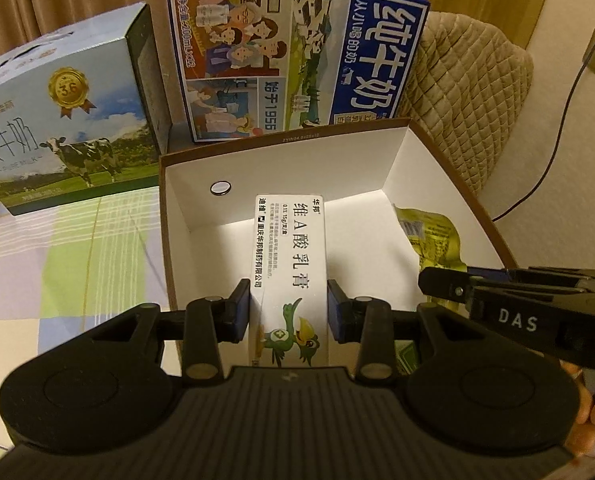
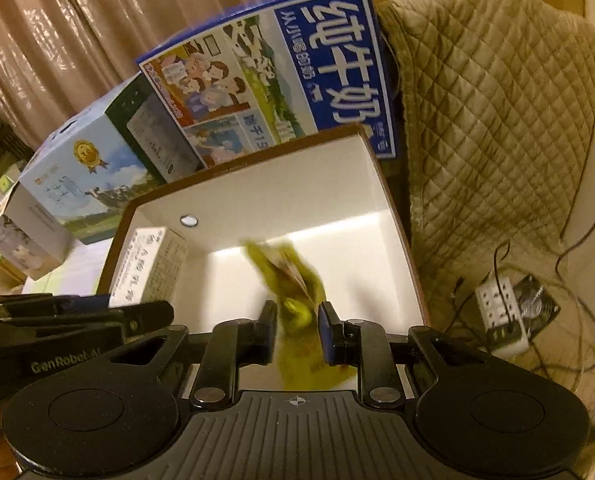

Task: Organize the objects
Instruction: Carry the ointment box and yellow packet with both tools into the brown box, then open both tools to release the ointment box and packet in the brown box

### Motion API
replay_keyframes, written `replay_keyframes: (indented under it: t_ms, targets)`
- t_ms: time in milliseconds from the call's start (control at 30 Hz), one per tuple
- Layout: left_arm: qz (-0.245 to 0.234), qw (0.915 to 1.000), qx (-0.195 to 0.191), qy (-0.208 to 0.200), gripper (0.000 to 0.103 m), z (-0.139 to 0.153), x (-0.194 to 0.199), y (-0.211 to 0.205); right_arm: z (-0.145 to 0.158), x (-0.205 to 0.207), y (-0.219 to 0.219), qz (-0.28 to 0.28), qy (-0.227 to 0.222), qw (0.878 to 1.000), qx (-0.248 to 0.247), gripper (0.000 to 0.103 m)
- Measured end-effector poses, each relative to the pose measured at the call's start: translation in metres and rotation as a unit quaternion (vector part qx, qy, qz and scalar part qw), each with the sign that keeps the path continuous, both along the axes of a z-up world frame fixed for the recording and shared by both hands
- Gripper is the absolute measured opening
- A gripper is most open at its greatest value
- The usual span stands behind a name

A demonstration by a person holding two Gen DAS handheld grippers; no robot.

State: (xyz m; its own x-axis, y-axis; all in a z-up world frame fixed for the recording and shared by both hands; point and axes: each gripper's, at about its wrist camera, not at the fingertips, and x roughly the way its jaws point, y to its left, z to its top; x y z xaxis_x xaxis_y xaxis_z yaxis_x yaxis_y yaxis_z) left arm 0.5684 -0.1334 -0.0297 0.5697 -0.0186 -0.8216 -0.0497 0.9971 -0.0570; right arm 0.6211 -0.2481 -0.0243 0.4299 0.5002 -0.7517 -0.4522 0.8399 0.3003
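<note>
A long white ointment carton [image 1: 291, 248] with a green bird print points into the open white-lined box [image 1: 281, 164], and my left gripper [image 1: 289, 292] is shut on its near end. To its right, my right gripper [image 1: 427, 280] reaches over the same box. In the right wrist view, my right gripper [image 2: 297, 312] is shut on a blurred yellow-green packet [image 2: 293, 276], which hangs inside the box [image 2: 277, 200]. The packet [image 1: 429, 236] also shows beside the box's right wall. The carton [image 2: 149, 268] and my left gripper [image 2: 165, 312] sit at the box's left.
Two milk cases stand behind the box, a blue one [image 1: 297, 52] and a pale one with a cow [image 1: 65, 120]. A checked tablecloth [image 1: 77, 248] lies to the left. A quilted chair cover [image 1: 469, 92] is on the right, with a power strip [image 2: 501, 312] and cables on the floor.
</note>
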Motion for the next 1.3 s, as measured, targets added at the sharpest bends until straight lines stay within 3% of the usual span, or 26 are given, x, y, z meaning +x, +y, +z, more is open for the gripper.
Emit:
replay_keyframes:
  t_ms: [167,467,533,733,833,1300]
  targets:
    - [0.001,0.9999,-0.004,0.01,0.033,-0.009,0.009,0.001,-0.004,0.005,0.006,0.007,-0.004,1.0,-0.01,0.034]
    - [-0.003,0.9995,-0.007,0.03,0.033,-0.023,0.018,0.0,-0.006,-0.004,0.006,0.026,-0.005,0.999,-0.022,0.037]
    - [-0.001,0.9996,-0.008,0.028,0.044,-0.023,0.018,0.001,-0.005,-0.006,0.004,0.026,-0.005,0.999,-0.021,0.037]
    - [-0.007,0.9997,-0.003,0.024,0.05,-0.016,0.014,0.001,0.005,-0.019,-0.003,0.028,-0.016,0.999,-0.02,0.042]
    - [-0.012,0.9997,-0.001,0.021,0.058,-0.011,0.008,0.001,0.009,-0.028,-0.009,0.026,-0.015,0.999,-0.02,0.045]
    - [-0.029,0.9994,-0.014,0.011,0.064,0.014,-0.048,0.0,0.03,-0.078,-0.042,0.002,-0.021,1.0,-0.007,0.048]
